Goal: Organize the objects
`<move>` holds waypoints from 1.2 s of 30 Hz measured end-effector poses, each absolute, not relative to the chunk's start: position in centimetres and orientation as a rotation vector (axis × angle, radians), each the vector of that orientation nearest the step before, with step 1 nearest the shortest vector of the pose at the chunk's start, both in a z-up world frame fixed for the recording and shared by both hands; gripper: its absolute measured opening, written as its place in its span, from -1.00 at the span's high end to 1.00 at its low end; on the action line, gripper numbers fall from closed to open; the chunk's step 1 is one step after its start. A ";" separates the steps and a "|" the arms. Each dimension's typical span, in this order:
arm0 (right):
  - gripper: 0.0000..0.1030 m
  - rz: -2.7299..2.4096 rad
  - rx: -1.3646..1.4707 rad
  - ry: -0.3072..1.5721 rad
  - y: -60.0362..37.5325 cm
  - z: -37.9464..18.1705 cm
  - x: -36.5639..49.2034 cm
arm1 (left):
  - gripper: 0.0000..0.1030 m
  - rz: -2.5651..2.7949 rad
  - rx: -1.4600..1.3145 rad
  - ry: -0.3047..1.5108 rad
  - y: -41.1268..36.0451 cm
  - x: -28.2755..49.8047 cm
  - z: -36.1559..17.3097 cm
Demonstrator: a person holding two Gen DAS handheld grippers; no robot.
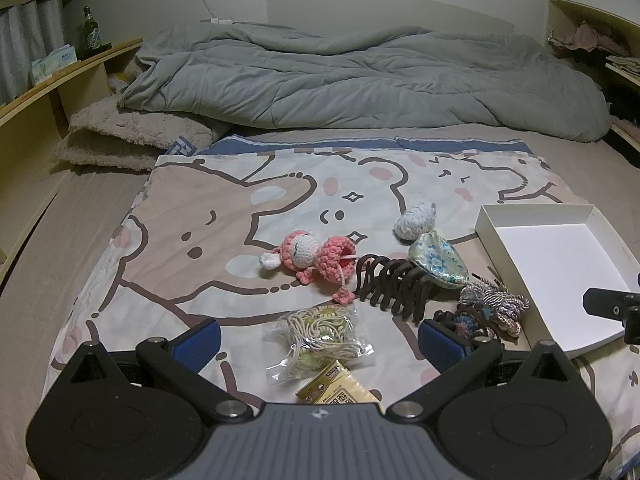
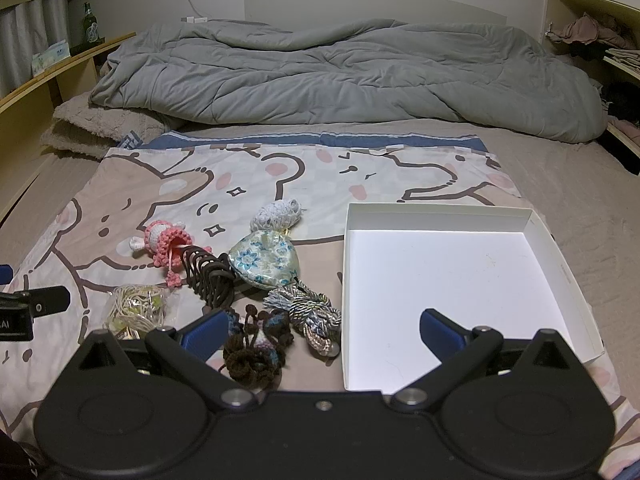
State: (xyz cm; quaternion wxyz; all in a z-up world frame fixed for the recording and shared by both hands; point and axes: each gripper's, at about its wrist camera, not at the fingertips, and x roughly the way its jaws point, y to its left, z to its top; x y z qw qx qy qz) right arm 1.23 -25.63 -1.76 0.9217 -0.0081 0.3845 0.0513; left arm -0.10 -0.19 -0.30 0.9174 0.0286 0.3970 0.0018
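Evidently the sorting has not begun: the white cardboard box (image 2: 452, 280) holds nothing, and every loose item lies outside it on the cartoon-bear cloth (image 2: 132, 184). To the left of the box, clustered close together, are a pink crochet doll (image 1: 308, 256), a dark brown claw hair clip (image 1: 390, 284) touching the doll's skirt, a floral fabric pouch (image 1: 436, 260), a small white crochet piece (image 1: 416, 220), a bundle of twisted cord tassels (image 2: 312, 312), a dark crochet flower piece (image 2: 256, 344), a clear bag of cream cord (image 1: 320, 336) and, nearest the left camera, a yellow printed packet (image 1: 340, 388) whose text is too small to read. The left gripper (image 1: 320, 344) is released, jaws spread wide above the bag of cord, holding nothing. The right gripper (image 2: 320, 336) is likewise released, straddling the box's near-left corner and the dark crochet piece. All items remain to be moved, presumably into the box. The cloth covers a bed; a rumpled grey duvet (image 2: 340, 76) lies behind, wooden shelving (image 1: 60, 80) carries a green bottle (image 1: 90, 32), and clothes fill the right-hand shelf.
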 end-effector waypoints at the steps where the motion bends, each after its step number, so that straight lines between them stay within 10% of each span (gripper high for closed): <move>1: -1.00 0.106 -0.017 0.790 -25.6 -1.8 1.2 | -1.00 0.004 0.059 0.817 -0.2 -0.1 -0.3; 36: -1.00 0.118 -0.011 0.776 -25.7 -1.7 1.1 | -1.00 -0.017 0.038 0.803 -0.4 -0.1 -0.2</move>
